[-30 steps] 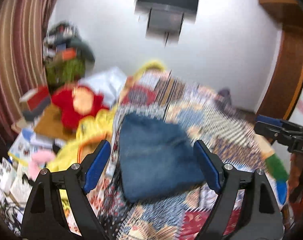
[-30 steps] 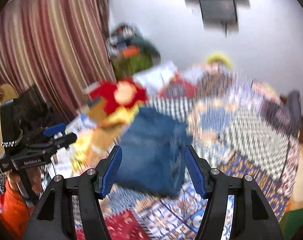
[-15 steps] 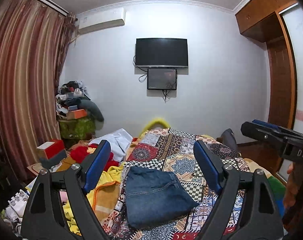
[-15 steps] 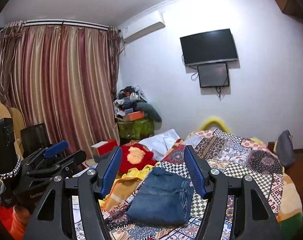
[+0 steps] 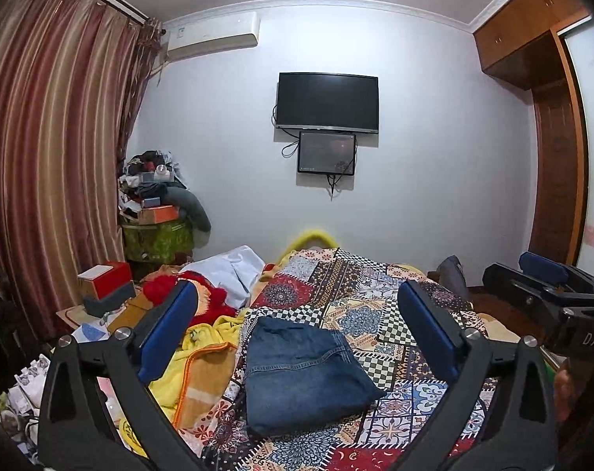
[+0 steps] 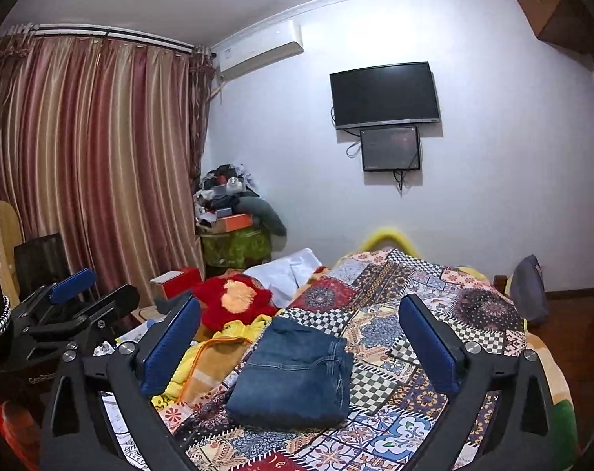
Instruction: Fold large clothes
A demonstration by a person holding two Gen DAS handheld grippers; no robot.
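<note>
Nearest the lens, the left gripper (image 5: 297,337), black-framed with blue pads, had its jaws opening and already very wide; nothing was between them or in their hold. The right gripper (image 6: 299,343), same build, likewise had its jaws opening to nearly full spread, with nothing held. Both were raised above the bed and pointed only slightly downward. Each showed at the edge of the other's view.

Just beyond the fingertips lay the folded blue denim jeans (image 5: 301,373), a compact rectangular stack resting flat on the multicoloured patchwork bedspread (image 5: 379,314), apart from both grippers. The jeans sat toward the bedspread's left side, near its front.

Left of the jeans, touching or just beside them, lay a crumpled yellow blanket with orange trim (image 5: 203,353). Behind that, a red and orange plush item (image 6: 234,300), then a white cloth (image 6: 289,271) bunched at the bed's far left.

Further left stood a red and white box (image 5: 104,276) on a low surface. In the corner, a green-covered stand heaped with clutter (image 5: 155,212).

Far wall: a black wall-mounted television (image 5: 327,102) with a smaller dark screen (image 5: 326,153) just beneath it, a white air conditioner (image 5: 212,35) up high, striped red and gold curtains (image 6: 93,157) on the left, and a brown wooden wardrobe (image 5: 552,117) on the right.
</note>
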